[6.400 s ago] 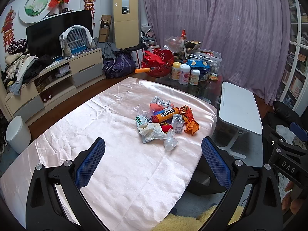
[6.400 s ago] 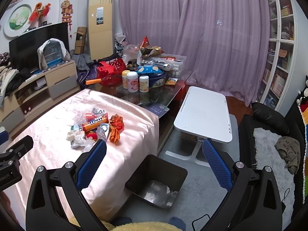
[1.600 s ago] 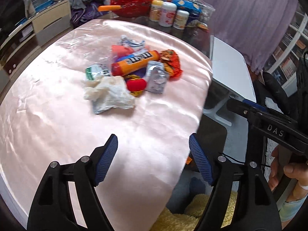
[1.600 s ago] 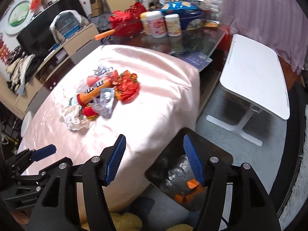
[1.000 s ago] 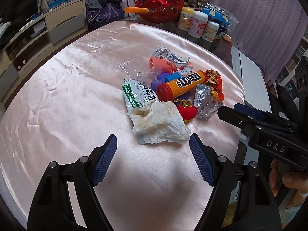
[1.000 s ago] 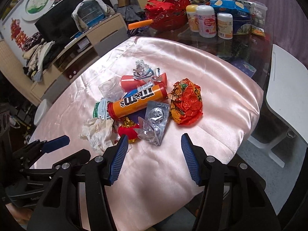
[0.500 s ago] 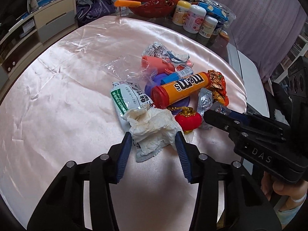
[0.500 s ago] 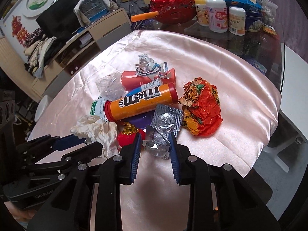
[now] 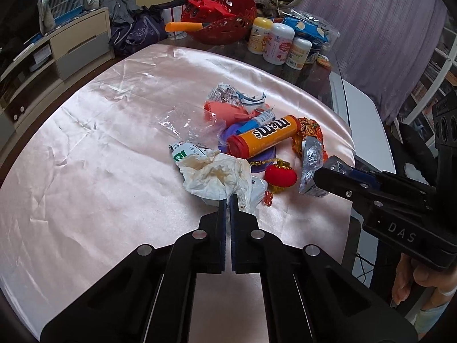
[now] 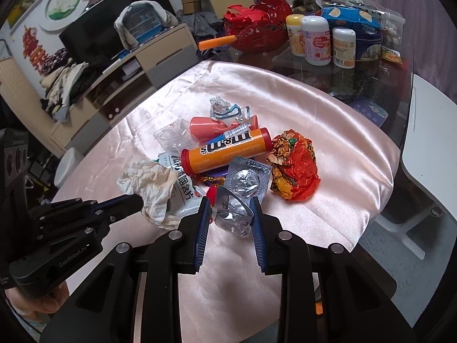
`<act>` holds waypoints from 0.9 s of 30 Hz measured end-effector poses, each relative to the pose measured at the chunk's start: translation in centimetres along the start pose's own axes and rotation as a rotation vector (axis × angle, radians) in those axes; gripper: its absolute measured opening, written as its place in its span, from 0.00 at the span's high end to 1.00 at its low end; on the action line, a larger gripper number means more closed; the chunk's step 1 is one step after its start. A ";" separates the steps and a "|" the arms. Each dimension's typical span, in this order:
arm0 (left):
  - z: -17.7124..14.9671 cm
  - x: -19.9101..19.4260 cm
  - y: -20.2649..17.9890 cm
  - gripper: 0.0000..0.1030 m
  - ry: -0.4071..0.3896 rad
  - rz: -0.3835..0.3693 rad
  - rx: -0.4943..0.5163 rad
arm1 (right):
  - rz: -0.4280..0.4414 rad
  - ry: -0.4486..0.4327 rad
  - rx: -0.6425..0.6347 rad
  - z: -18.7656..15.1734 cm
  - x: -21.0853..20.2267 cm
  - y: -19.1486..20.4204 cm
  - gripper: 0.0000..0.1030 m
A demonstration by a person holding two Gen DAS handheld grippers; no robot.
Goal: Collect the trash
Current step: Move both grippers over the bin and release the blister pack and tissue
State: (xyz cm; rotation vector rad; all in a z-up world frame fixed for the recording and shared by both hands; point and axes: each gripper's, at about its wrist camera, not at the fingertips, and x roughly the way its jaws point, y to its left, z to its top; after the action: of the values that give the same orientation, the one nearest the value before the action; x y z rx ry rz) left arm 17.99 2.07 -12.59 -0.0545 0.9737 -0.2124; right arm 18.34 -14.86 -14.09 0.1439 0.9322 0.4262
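Left wrist view: left gripper (image 9: 228, 200), fingers pressed together on the near edge of a crumpled white tissue (image 9: 217, 175) lying on the pink satin tablecloth (image 9: 94, 148). Right wrist view: right gripper (image 10: 232, 214), blue pads closed against both sides of a crushed silver blister pack (image 10: 240, 197) at the near side of the trash pile. Pile contents — orange m&m's tube (image 10: 225, 150) across the middle, crumpled orange-red wrapper (image 10: 297, 168) touching the tube's far-right end, small red lantern ornament (image 9: 280, 175) between tissue and blister pack, green-and-white packet (image 9: 187, 151) under the tissue, clear plastic film (image 9: 185, 123) just beyond it
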 end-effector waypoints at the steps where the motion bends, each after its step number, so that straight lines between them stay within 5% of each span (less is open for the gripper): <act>1: 0.0 -0.6 0.0 0.99 -0.011 0.003 -0.003 | 0.003 -0.009 -0.002 0.1 -0.5 0.1 0.72; 14: -1.4 -8.9 -5.5 0.99 -0.105 -0.031 0.069 | -0.067 -0.106 0.020 -2.6 -9.8 -1.5 0.72; 27: -6.4 -2.8 -15.7 0.99 0.060 -0.205 0.176 | -0.218 -0.014 0.170 -10.9 -13.4 -11.3 0.71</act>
State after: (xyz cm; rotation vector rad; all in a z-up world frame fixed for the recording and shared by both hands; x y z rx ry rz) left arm 8.81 -12.46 -11.69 0.0134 1.0062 -0.4902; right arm 5.94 -31.33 -13.94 0.1977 0.9590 0.1437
